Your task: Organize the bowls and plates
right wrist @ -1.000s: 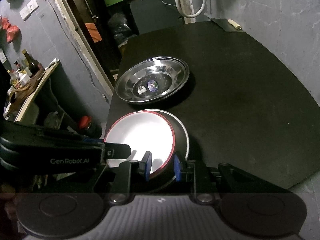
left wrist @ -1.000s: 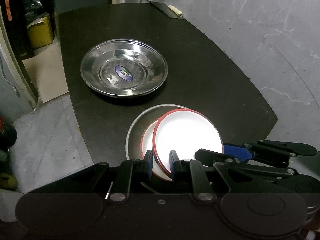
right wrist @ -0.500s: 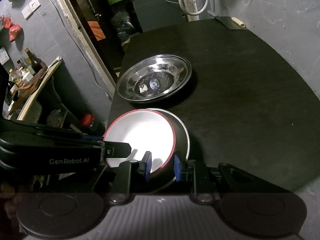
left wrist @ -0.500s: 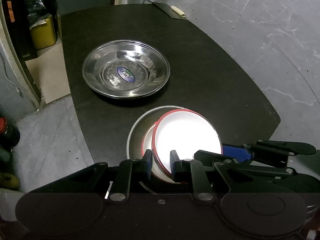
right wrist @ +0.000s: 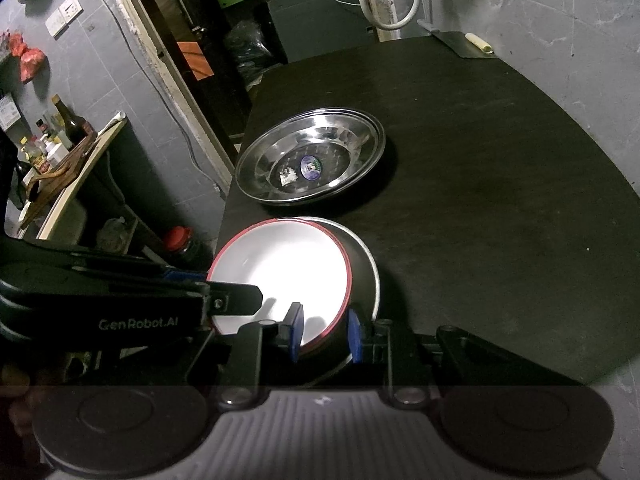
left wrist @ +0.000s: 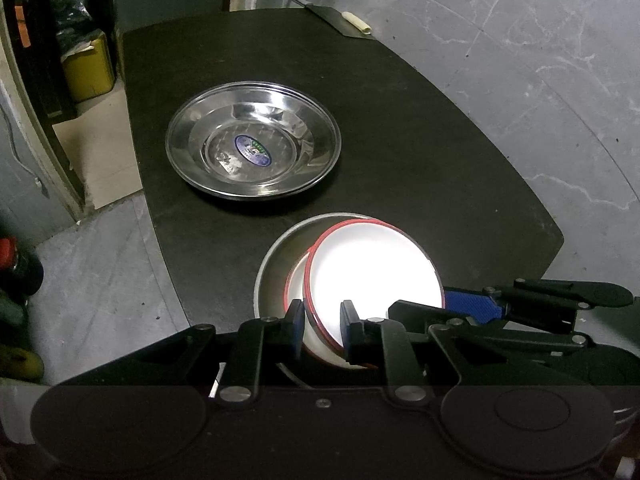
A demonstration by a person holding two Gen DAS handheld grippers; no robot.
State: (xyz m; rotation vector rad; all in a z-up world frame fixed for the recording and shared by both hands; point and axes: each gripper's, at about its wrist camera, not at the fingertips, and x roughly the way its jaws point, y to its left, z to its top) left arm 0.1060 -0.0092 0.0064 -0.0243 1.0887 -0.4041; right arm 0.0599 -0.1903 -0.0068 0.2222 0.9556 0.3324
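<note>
Nothing has shifted: your left tool (left wrist: 320, 330) and right tool (right wrist: 325, 332) stay clamped on the red-rimmed bowl (left wrist: 376, 276), nested in the steel bowl (right wrist: 366, 276) at the surface's near edge; stacking pauses.

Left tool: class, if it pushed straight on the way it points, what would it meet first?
The left tool already clamps the white red-rimmed bowl, so it would push that into the metal bowl holding it, probably then the black table.

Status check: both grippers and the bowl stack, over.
Left gripper shut on the white bowl. Right gripper shut across white bowl and steel bowl rims. Steel plates stacked beyond, apart. Nothing in the way.
</note>
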